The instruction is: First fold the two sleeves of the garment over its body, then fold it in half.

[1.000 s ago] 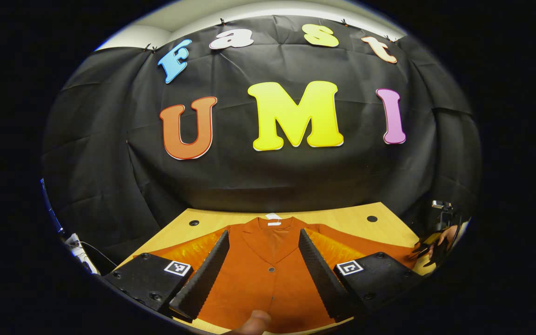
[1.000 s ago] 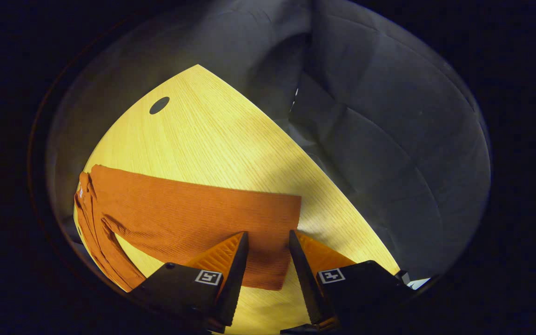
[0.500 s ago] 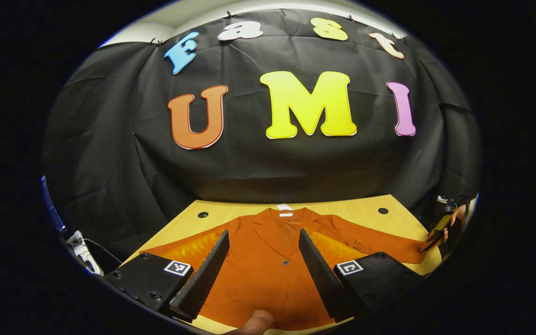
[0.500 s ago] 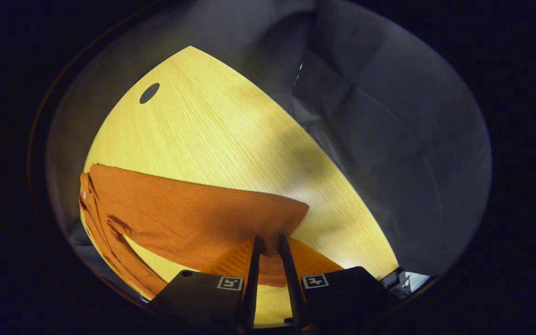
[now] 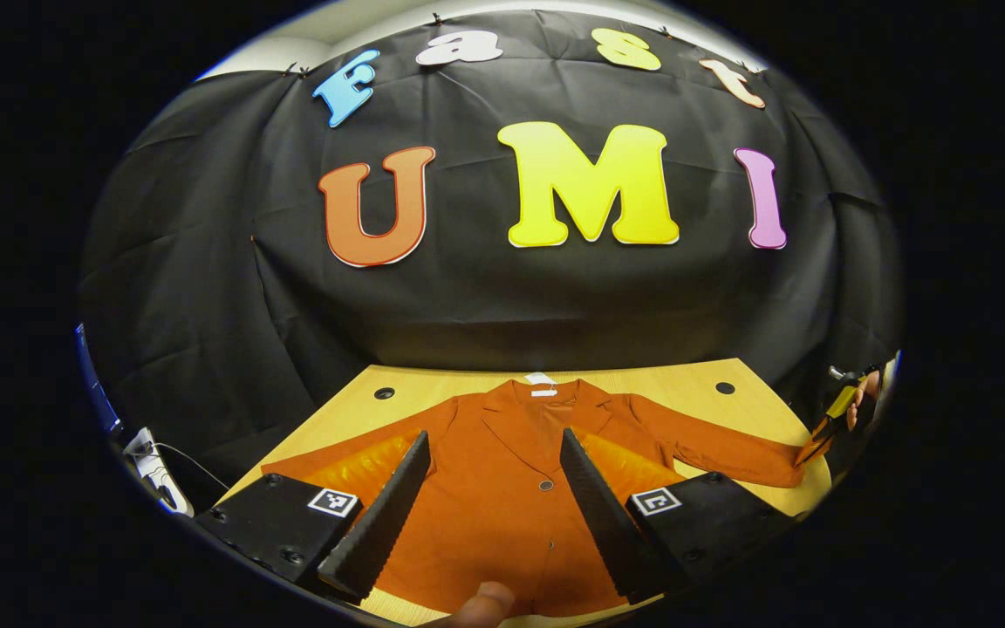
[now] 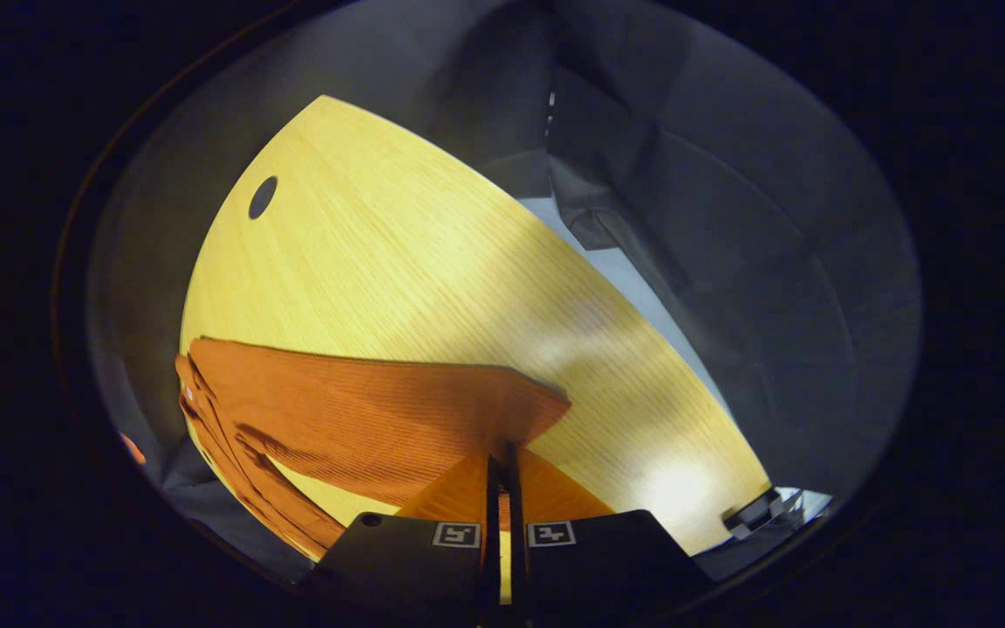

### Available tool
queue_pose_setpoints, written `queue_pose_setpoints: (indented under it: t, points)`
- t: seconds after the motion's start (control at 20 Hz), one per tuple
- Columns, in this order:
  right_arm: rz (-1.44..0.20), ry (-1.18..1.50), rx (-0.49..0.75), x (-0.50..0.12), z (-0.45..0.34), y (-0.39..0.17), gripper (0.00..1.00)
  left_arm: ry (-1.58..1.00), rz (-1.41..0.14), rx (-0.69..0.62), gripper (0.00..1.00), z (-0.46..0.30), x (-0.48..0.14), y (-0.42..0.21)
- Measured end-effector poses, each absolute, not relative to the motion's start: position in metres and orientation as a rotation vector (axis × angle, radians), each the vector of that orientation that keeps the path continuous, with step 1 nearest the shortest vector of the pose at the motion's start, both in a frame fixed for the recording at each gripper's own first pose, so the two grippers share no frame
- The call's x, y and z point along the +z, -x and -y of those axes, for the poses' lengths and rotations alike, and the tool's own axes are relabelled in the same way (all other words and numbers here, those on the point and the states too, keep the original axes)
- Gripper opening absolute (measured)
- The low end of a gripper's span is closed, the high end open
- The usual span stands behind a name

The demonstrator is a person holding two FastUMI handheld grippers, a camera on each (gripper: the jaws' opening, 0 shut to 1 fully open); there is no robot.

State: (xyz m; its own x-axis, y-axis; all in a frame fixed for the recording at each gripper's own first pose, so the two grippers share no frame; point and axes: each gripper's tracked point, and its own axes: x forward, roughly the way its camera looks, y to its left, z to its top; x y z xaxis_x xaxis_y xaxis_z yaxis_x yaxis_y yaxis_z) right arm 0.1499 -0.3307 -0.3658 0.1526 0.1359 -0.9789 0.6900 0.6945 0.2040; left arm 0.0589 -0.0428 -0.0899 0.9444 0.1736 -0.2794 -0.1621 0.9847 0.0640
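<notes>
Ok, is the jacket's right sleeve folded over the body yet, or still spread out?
Still spread. The sleeve stretches sideways across the table, clear of the jacket body. The right gripper has its cuff pinched, jaws closed on it.

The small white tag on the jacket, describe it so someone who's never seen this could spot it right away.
Start at the wooden table in front of the black cloth wall. An orange jacket lies flat on it, front up, collar toward the wall. The white tag sits at the neck, in the middle of the collar, the one pale patch on the orange cloth, unlike the dark buttons lower down.
</notes>
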Motion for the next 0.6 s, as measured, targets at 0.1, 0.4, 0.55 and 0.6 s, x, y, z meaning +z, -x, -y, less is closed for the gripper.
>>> queue_pose_setpoints:
  t: [0.1, 0.4, 0.55, 0.6]
  points:
    - [-1.382, -0.726, -0.443, -0.359, 0.327, -0.147, 0.05, -0.04, -0.278, 0.163, 0.98, 0.043, -0.087, -0.061]
    - [-1.286, -0.641, -0.398, -0.305, 0.312, -0.168, 0.05, -0.03, -0.24, 0.126, 0.98, 0.04, -0.08, -0.065]
    - [-1.234, -0.598, -0.345, -0.262, 0.287, -0.187, 0.05, -0.015, -0.227, 0.113, 0.98, 0.029, -0.078, -0.066]
    - [-1.218, -0.587, -0.318, -0.249, 0.273, -0.197, 0.05, -0.014, -0.223, 0.109, 0.98, 0.024, -0.078, -0.065]
